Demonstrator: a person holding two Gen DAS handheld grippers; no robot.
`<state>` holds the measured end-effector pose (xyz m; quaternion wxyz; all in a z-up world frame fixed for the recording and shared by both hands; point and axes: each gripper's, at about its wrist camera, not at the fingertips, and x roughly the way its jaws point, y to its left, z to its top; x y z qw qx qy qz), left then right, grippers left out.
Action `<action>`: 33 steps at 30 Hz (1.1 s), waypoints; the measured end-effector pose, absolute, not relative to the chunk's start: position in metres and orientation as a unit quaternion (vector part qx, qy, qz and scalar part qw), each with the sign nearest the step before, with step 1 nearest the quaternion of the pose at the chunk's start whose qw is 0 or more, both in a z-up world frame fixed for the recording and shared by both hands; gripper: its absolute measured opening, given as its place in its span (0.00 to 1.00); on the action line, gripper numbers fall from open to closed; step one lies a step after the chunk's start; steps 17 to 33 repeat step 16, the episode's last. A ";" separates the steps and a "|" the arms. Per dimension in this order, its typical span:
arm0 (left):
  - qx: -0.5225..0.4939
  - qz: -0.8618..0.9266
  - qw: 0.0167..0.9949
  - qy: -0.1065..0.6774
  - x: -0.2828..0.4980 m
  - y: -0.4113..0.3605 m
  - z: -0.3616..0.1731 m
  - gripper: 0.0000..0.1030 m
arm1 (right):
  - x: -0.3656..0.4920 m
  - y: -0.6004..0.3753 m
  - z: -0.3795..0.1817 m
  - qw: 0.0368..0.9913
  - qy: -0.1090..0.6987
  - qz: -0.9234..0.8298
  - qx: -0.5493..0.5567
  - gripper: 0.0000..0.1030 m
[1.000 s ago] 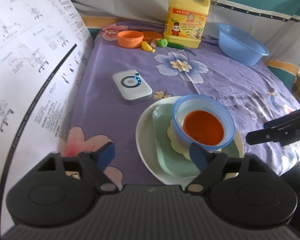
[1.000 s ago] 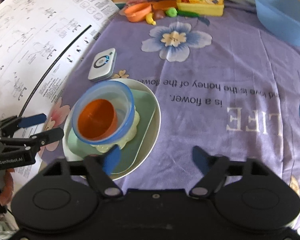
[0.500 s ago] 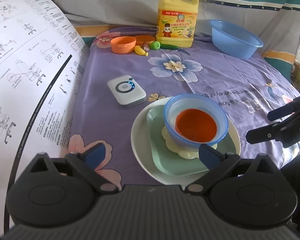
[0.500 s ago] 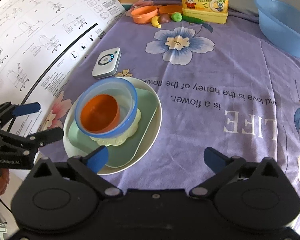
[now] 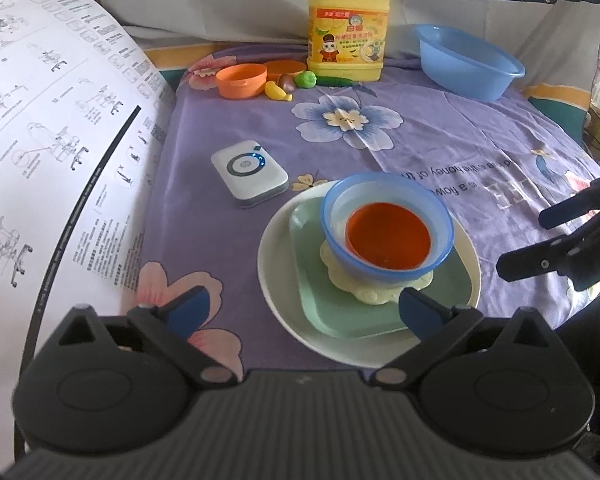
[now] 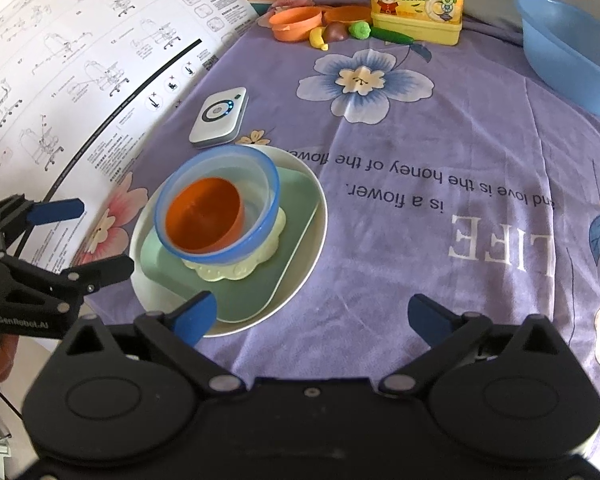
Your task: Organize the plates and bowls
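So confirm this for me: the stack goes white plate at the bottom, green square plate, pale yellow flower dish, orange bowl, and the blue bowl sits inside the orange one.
Not quite: the last two are swapped. The blue bowl rests on the pale yellow flower dish, and the orange bowl sits inside it; the left wrist view shows this. The green square plate on the white plate is as you said.

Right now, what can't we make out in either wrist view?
- Orange bowl base: hidden inside the blue bowl, both views.
- Yellow flower plate: mostly covered by the blue bowl.
- Detergent jug top: blurred in the left view, cut off in the right.
- Blue basin: right edge crops it in the right view.
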<state>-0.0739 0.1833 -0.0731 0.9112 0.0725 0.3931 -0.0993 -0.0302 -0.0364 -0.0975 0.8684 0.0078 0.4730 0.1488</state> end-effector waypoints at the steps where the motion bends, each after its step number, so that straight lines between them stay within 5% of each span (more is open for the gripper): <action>1: 0.073 -0.099 0.911 0.393 -0.074 0.183 -0.073 1.00 | -0.030 -0.037 -0.097 0.869 0.473 0.149 0.007 1.00; 33: 0.102 -0.123 0.905 0.395 -0.082 0.172 -0.073 1.00 | -0.033 -0.038 -0.095 0.871 0.468 0.149 -0.001 1.00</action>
